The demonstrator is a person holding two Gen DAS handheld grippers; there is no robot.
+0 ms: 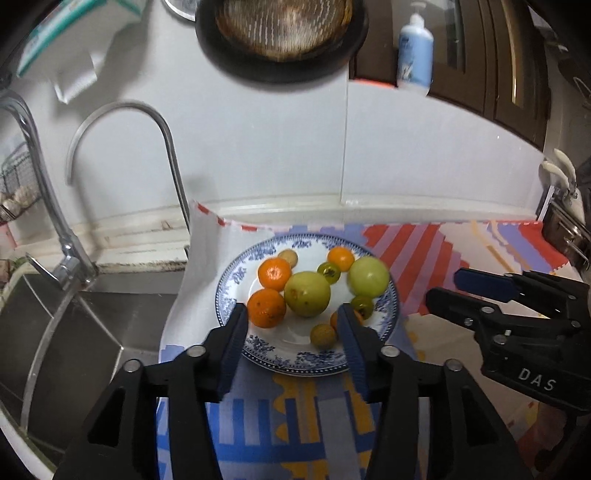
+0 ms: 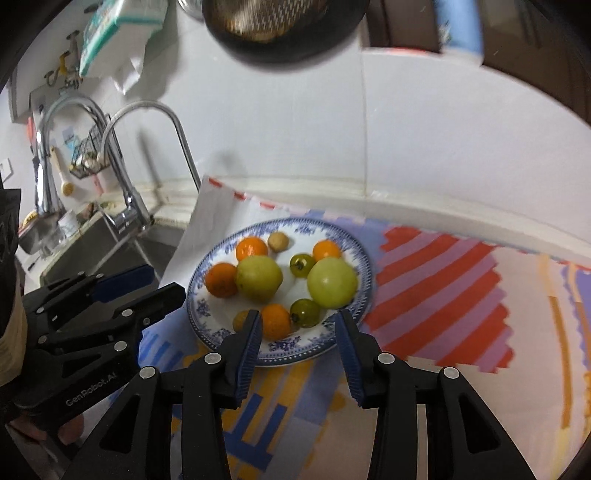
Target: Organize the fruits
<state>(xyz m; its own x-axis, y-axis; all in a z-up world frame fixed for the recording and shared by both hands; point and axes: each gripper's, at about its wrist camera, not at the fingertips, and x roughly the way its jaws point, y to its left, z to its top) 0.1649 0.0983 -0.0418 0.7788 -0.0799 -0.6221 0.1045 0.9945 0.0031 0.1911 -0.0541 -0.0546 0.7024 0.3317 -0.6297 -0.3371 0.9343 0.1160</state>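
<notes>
A blue-patterned white plate (image 1: 258,347) (image 2: 291,354) on the patterned cloth holds several fruits: two big green ones (image 1: 306,298) (image 1: 368,277) (image 2: 258,277) (image 2: 332,282), several small oranges (image 1: 266,308) (image 1: 274,273) (image 2: 221,279) (image 2: 275,321), small dark-green ones (image 1: 330,272) (image 2: 304,313) and small tan ones (image 1: 323,334) (image 2: 277,242). My left gripper (image 1: 291,314) is open over the plate's near side, empty. My right gripper (image 2: 297,321) is open over the plate's near rim, empty; it also shows in the left wrist view (image 1: 443,288).
A steel sink (image 1: 74,332) with curved taps (image 1: 162,133) lies left of the cloth (image 1: 461,240). White wall tiles stand behind. A dark pan (image 1: 280,37), a tissue box (image 1: 74,33) and a blue bottle (image 1: 415,51) are up on the wall side.
</notes>
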